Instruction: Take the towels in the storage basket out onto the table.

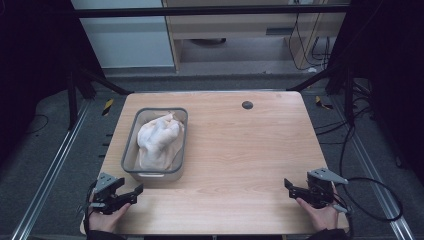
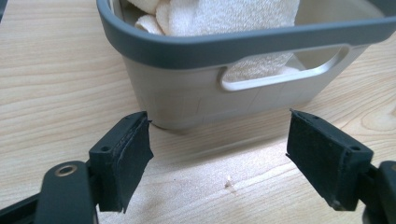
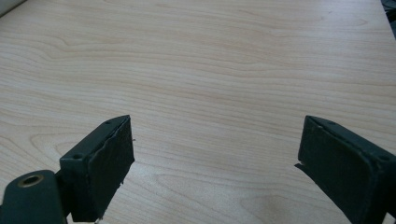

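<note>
The wooden table [image 1: 240, 150] lies bare under the right gripper [image 3: 215, 163], spread wide, holding nothing. Just beyond the left gripper [image 2: 219, 158], equally wide and empty, stands a grey-rimmed basket [image 2: 196, 46] holding pale cloth [image 1: 159, 137], probably towelling.

A light wooden table [image 1: 240, 165] stands on grey floor [image 1: 60, 150], with pale cabinets [image 1: 225, 30] and loose cables [image 1: 350, 135] beyond.

The grey bin [image 1: 131, 150] (heaped with a white towel [image 1: 157, 137]) blocks the table's [image 1: 240, 150] left. Middle and right lie open.
</note>
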### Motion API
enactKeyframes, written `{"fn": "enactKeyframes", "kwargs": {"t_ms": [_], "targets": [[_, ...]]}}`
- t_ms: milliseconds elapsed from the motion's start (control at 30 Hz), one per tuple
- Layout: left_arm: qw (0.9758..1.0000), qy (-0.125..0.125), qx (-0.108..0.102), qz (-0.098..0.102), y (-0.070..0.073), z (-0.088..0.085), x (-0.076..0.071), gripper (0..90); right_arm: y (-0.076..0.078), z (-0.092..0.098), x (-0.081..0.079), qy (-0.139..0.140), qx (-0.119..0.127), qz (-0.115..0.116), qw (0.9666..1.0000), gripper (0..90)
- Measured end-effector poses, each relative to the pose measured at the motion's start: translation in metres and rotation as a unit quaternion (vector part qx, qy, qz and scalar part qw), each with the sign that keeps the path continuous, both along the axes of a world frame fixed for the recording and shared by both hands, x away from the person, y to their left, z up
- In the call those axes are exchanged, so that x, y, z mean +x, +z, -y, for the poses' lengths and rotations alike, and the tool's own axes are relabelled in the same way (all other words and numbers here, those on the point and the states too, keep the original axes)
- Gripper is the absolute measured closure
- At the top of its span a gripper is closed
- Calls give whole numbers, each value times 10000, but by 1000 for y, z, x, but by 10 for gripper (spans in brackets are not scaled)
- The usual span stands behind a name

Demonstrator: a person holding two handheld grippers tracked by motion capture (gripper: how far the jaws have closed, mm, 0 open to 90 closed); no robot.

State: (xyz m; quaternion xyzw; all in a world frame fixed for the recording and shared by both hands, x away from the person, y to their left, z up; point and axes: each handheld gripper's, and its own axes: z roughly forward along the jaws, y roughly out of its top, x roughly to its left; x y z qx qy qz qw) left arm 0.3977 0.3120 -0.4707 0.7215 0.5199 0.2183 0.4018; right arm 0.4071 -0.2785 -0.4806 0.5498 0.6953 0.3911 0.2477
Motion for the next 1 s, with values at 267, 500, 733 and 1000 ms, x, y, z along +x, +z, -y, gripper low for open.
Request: {"fn": "enactKeyframes", "kwargs": {"t_ms": [267, 500, 733, 1000], "targets": [[9997, 12, -171, 156, 8, -3, -4, 217, -1, 1, 0, 29, 16, -61, 10000, 77], [9991, -82, -263, 307, 18, -2, -7, 216, -3, 1, -1, 74, -88, -64, 9999, 85], [9988, -141, -237, 414, 27, 0, -7, 212, -3, 1, -1, 95, -74, -80, 9999, 100], [9982, -201, -183, 536, 37, 3, -3, 203, -4, 1, -2, 108, -123, -26, 9999, 100]]}}
